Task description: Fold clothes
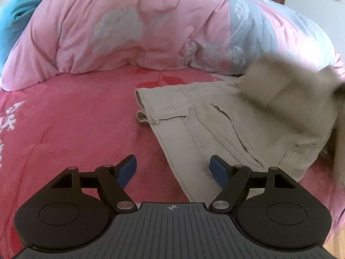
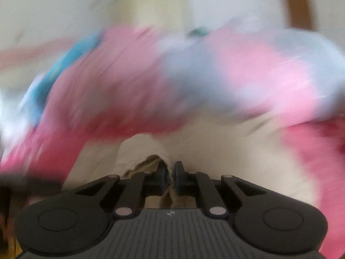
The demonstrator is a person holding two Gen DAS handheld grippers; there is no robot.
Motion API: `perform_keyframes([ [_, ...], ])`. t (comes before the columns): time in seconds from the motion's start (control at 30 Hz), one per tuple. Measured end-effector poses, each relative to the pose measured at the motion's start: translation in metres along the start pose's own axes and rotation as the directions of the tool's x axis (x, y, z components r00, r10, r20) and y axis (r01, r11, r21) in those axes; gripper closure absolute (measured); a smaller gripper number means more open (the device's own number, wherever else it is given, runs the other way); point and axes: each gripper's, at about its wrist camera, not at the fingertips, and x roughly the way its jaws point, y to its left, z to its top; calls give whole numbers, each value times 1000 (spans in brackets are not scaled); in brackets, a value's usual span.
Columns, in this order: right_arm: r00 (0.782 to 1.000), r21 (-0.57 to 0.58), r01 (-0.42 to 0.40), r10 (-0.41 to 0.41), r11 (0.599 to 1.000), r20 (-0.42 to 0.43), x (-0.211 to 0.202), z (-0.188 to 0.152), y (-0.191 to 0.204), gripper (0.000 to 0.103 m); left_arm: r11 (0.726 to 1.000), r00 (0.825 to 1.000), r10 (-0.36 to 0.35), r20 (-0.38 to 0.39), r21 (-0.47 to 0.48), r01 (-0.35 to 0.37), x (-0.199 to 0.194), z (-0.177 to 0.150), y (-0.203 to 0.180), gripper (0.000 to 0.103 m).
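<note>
Left wrist view: beige trousers (image 1: 215, 116) are lying mid-fold on the red bed (image 1: 75, 129).
Right claw (image 2: 170, 170) is pinching a trouser edge, lifting it at frame right, probably to fold over; left claw (image 1: 173, 168) is hanging released at lower centre, gripping nothing.

Bed with pink sheet (image 1: 75, 129); beige trousers (image 1: 215, 125) lie at 3 o'clock, bunched pink quilt (image 1: 129, 26) at 12 o'clock.

Left gripper (image 1: 173, 170) jaws apart; right gripper (image 2: 170, 172) jaws pinched.
</note>
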Motion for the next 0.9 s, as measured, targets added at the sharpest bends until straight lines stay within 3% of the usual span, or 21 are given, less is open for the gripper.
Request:
perform_keyframes([
  [0.07,987,44,135,-138,990,82,-14,33,-35,96,1000,1000,-10,-2,-6,10,0,0,2,27],
  [0.1,965,42,225,-229,973,128,-20,48,-49,96,1000,1000,-15,-3,-10,15,0,0,3,27],
  [0.2,850,81,467,-473,880,233,-36,90,-90,96,999,1000,-28,-4,-28,28,1,-1,6,27],
  [0.23,817,102,521,-530,847,228,-37,99,-103,96,999,1000,-30,-4,-33,30,1,-1,6,27],
  [0.33,763,115,621,-632,775,135,-24,107,-125,86,999,999,-36,2,-36,37,-1,-2,6,27],
  [0.4,724,89,673,-679,734,121,-22,99,-117,50,999,999,-40,7,-28,40,-4,-3,8,27],
  [0.47,701,52,695,-692,717,170,-23,91,-95,34,999,999,-41,11,-19,41,-8,-3,9,28],
  [0.53,702,4,687,-666,726,251,-31,82,-65,30,999,999,-43,16,-10,43,-12,-4,11,28],
  [0.6,731,-20,650,-618,760,290,-40,73,-36,24,999,999,-51,21,-8,51,-19,-6,14,28],
  [0.63,768,-20,603,-574,797,283,-44,67,-22,23,998,998,-61,21,-15,62,-24,-7,17,28],
  [0.67,831,1,516,-501,857,243,-48,60,-11,23,997,997,-77,20,-24,78,-28,-9,20,28],
  [0.73,946,91,286,-296,954,133,-47,43,2,23,989,991,-132,11,-61,133,-38,-14,26,28],
  [0.77,982,170,166,-179,971,60,-40,30,4,23,983,986,-167,3,-82,167,-42,-18,28,28],
  [0.8,997,261,79,-81,962,-4,-32,14,5,23,975,980,-201,-6,-98,199,-45,-22,30,28],
  [0.83,998,354,-1,23,935,-59,-24,-1,6,23,967,973,-231,-15,-110,228,-48,-26,31,28],
  [0.87,989,442,-48,105,896,-105,-14,-18,5,23,960,966,-257,-23,-120,253,-51,-30,31,28],
  [0.9,979,513,-42,137,857,-148,-2,-34,1,24,954,961,-276,-30,-126,271,-53,-32,31,28],
])
